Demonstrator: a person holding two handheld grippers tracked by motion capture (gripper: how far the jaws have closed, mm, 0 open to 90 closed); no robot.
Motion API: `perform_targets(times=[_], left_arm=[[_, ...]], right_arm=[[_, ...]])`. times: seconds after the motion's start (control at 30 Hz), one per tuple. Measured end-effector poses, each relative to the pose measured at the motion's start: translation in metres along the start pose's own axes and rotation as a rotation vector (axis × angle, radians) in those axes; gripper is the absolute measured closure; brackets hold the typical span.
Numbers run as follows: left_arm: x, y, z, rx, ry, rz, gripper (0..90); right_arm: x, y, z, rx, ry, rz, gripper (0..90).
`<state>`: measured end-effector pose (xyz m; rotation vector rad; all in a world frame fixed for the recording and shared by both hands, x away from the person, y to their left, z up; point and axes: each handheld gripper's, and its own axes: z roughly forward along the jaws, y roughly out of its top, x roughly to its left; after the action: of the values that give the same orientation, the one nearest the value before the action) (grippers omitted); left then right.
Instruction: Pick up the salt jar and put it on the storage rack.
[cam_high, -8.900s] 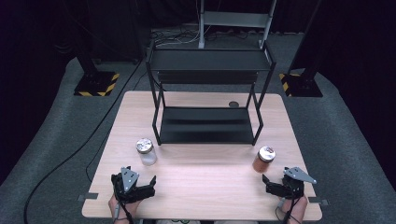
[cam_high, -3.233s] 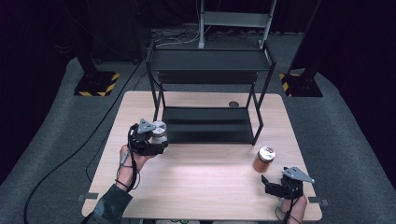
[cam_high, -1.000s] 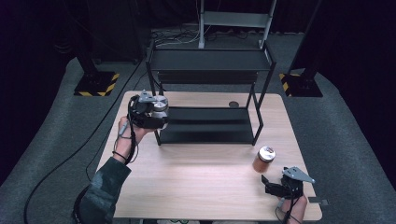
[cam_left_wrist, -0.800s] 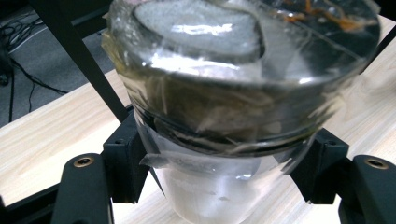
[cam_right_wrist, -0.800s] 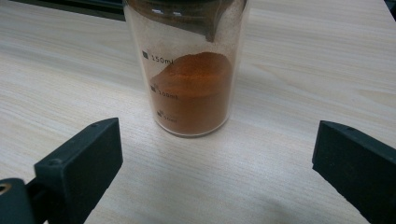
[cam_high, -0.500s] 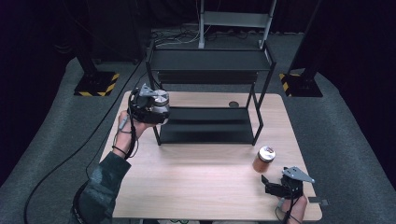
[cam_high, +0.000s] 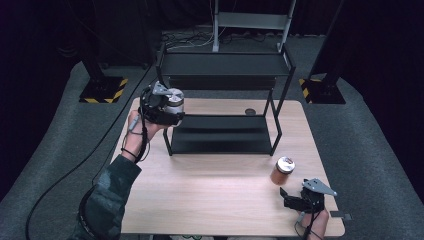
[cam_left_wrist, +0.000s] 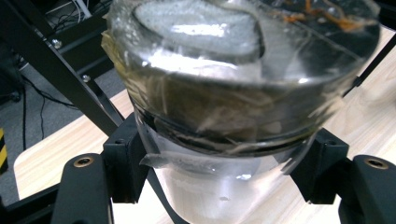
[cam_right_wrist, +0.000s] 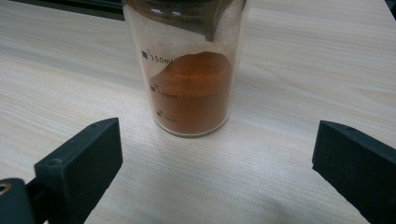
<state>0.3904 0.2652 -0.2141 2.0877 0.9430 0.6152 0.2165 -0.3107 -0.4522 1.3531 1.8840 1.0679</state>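
Note:
My left gripper (cam_high: 167, 111) is shut on a clear glass jar (cam_high: 174, 101) with a silvery lid, held in the air at the left front corner of the black two-tier shelf rack (cam_high: 225, 65). In the left gripper view the jar (cam_left_wrist: 224, 93) sits between both jaws, with the rack's post behind it. A second jar (cam_high: 282, 170) with orange powder stands on the table at the right. My right gripper (cam_high: 290, 198) rests open near the front right edge, just behind that jar. The right gripper view shows the orange jar (cam_right_wrist: 189, 79) ahead of the wide-apart jaws.
The wooden table (cam_high: 215, 205) carries the rack at its back half. A small dark round thing (cam_high: 250, 112) lies on the table behind the lower shelf (cam_high: 220, 135). Black stands and cables ring the table on the grey floor.
My left gripper took hold of the clear jar at the table's left front, lifted it and carried it back and up to the rack's left corner. The right gripper stayed put.

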Motion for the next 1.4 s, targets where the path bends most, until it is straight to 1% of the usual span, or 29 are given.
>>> perform_targets(times=[0.3,0.43,0.7,1.07,1.4], left_arm=[[-0.001,0.01,-0.001,0.004,0.001,0.017,30.5],[-0.002,0.016,-0.002,0.005,0.01,0.028,30.5],[-0.002,0.024,-0.007,-0.003,0.014,0.036,30.5],[-0.003,0.036,-0.01,0.001,0.018,0.056,30.5],[-0.004,0.048,-0.014,-0.006,0.02,0.069,30.5]], right_arm=[[0.0,0.0,0.0,-0.001,0.002,0.0,0.3],[0.0,0.0,0.0,0.0,0.001,0.0,0.3],[0.0,0.0,0.0,-0.001,0.001,0.002,0.4],[-0.001,0.0,0.0,-0.001,0.003,0.003,0.4],[-0.001,0.0,0.0,-0.001,0.003,0.004,0.4]])
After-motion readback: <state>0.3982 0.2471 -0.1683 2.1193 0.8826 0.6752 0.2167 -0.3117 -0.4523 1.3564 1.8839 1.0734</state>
